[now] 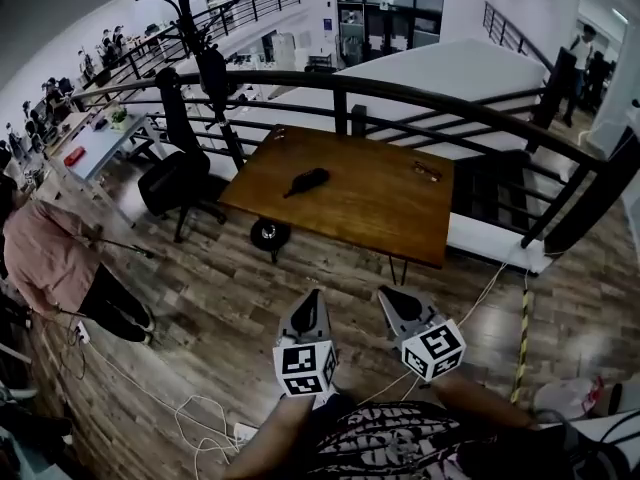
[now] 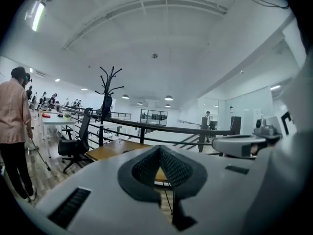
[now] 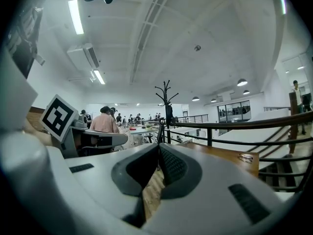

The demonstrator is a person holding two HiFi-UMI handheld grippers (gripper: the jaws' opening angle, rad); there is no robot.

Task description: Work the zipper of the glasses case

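A dark glasses case (image 1: 306,181) lies on the wooden table (image 1: 360,208), left of its middle. A pair of glasses (image 1: 427,172) rests near the table's right edge and also shows in the right gripper view as glasses (image 3: 246,156). Both grippers are held low over the floor, well short of the table. My left gripper (image 1: 312,298) is shut with nothing between its jaws, as the left gripper (image 2: 159,149) shows in its own view. My right gripper (image 1: 392,296) is shut and empty too, as is the right gripper (image 3: 159,147) seen in its own view.
A black railing (image 1: 400,93) runs behind the table. An office chair (image 1: 180,178) and a coat stand (image 1: 205,58) are at its left. A person in a pink shirt (image 1: 45,258) stands at far left. Cables (image 1: 200,413) lie on the wooden floor.
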